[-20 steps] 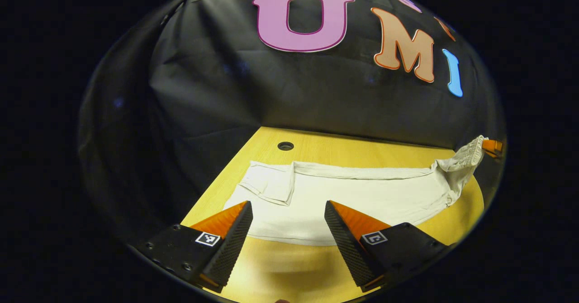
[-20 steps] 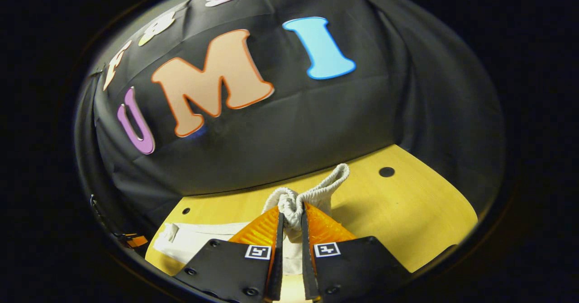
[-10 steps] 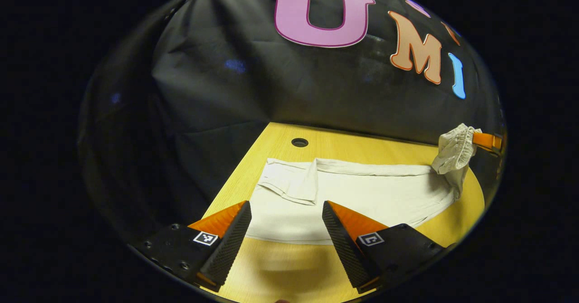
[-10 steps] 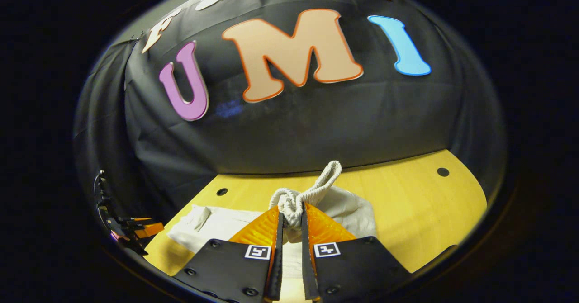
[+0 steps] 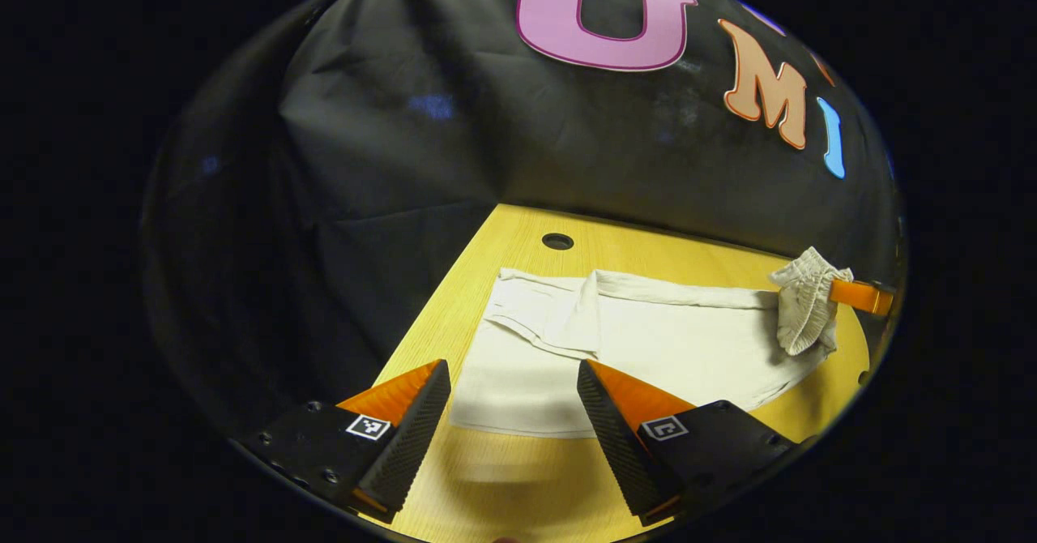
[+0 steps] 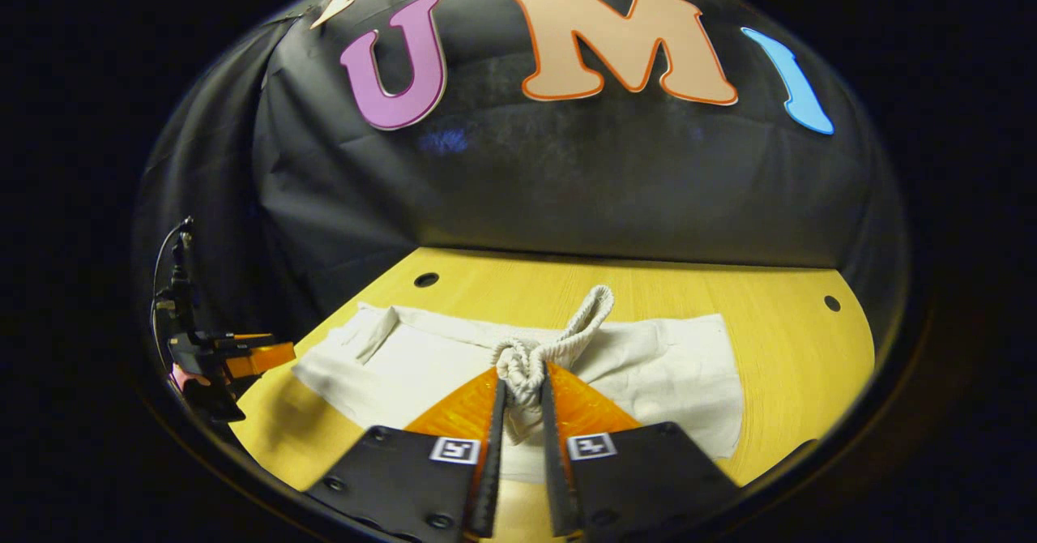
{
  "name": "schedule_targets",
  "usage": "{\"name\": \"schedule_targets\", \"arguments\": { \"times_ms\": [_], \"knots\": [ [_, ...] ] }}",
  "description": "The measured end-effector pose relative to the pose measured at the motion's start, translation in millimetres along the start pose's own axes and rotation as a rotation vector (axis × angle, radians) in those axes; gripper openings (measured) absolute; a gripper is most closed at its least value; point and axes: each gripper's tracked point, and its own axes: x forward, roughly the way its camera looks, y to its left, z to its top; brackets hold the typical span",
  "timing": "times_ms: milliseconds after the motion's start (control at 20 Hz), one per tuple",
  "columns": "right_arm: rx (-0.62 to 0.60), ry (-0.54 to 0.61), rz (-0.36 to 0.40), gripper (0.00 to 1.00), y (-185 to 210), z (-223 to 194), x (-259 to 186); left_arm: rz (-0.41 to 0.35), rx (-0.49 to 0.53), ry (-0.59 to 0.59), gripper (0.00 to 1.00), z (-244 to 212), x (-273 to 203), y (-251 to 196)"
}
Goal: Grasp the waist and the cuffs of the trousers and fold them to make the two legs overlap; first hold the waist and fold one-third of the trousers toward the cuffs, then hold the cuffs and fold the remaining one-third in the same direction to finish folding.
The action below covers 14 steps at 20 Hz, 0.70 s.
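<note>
Fingers first: the right gripper [image 6: 522,413] had both fingers pinched on the bunched waist [image 6: 527,365] of the trousers [image 5: 648,348], lifted off the yellow worktop [image 5: 518,478], I'd guess so that third could be carried toward the cuffs [image 5: 543,316]. Left gripper [image 5: 510,397] hung spread wide with nothing in it, near the cuff end, probably waiting its turn. Its view showed the flipped-over cuff corner clearly, while the right gripper view showed how tightly the elastic was scrunched.
</note>
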Motion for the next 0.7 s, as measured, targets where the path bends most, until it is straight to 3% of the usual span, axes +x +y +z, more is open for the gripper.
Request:
{"name": "schedule_targets", "arguments": {
  "times_ms": [50,100,250,350,400,700],
  "knots": [
    [-0.008,0.009,0.008,0.31,1.0,-1.4,-1.7,-0.001,-0.006,0.003,0.96,-2.1,2.8,1.7],
    [-0.009,0.018,0.008,0.27,3.6,-6.9,-2.3,-0.002,-0.01,0.004,0.96,-2.7,5.6,3.0],
    [-0.013,0.001,-0.038,0.88,-1.2,-2.3,-6.0,0.001,-0.011,0.021,0.96,-9.0,11.5,5.8],
    [-0.011,0.002,-0.055,0.91,-7.1,-2.4,-10.4,0.003,-0.013,0.039,0.96,-14.3,17.0,7.5],
    [-0.01,-0.001,-0.067,0.98,-10.5,-1.1,-13.2,0.006,-0.014,0.048,0.96,-17.4,19.4,8.9],
    [0.02,-0.029,-0.173,0.96,-47.1,4.8,-37.4,0.027,-0.028,0.109,0.96,-36.1,34.8,16.2]
  ]
}}
